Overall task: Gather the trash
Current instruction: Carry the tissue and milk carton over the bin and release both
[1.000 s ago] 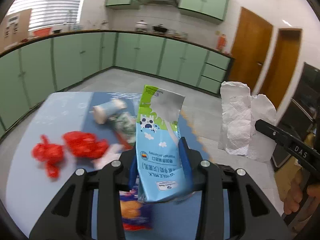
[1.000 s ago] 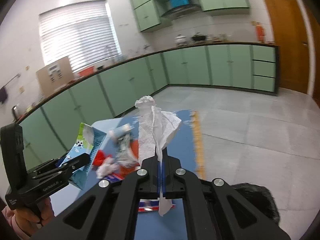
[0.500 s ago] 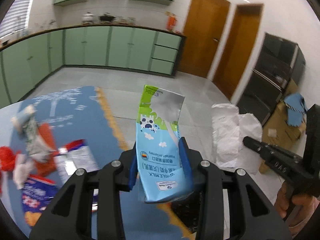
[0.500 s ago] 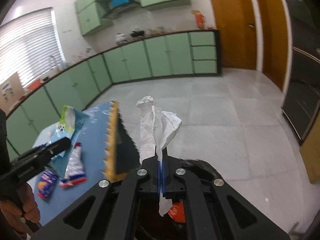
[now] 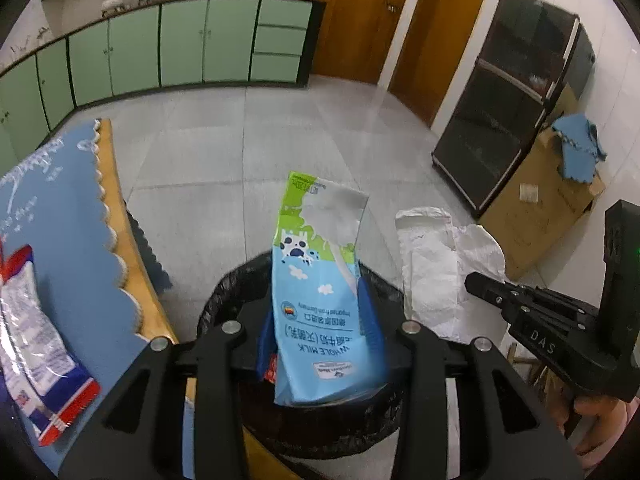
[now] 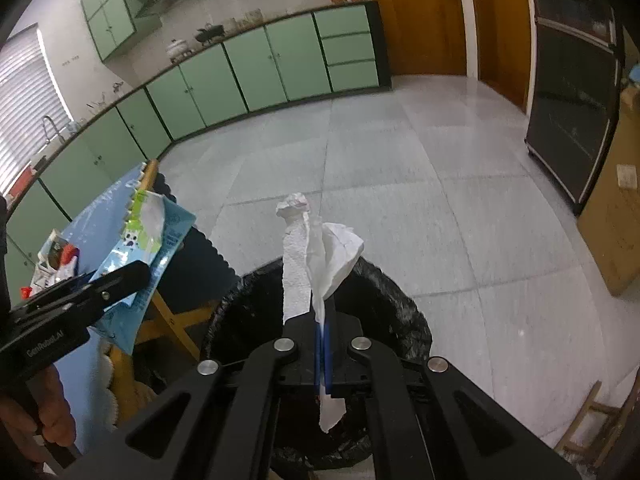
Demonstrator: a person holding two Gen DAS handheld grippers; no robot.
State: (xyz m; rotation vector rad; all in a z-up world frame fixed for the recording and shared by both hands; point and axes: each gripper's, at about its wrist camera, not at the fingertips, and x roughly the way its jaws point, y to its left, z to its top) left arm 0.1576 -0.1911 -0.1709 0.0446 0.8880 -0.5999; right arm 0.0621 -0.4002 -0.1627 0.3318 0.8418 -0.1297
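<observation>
We've got both grippers over the bin (image 5: 224,300), which sits on the floor just beside the counter (image 5: 60,216). Left gripper (image 5: 320,320): fingers clamped on the flattened milk carton (image 5: 320,280), held upright above the bin mouth so it should fall straight in on release. Right gripper (image 6: 322,344): fingers pressed together on a paper towel (image 6: 312,264), pinched low so the crumpled top stands clear, its tail hanging toward the liner. Both items look lined up for a drop; neither is inside yet. A snack wrapper (image 5: 36,344) lies on the counter next to the bin, and more trash (image 6: 56,260) further along, so we judge collection partly done.
</observation>
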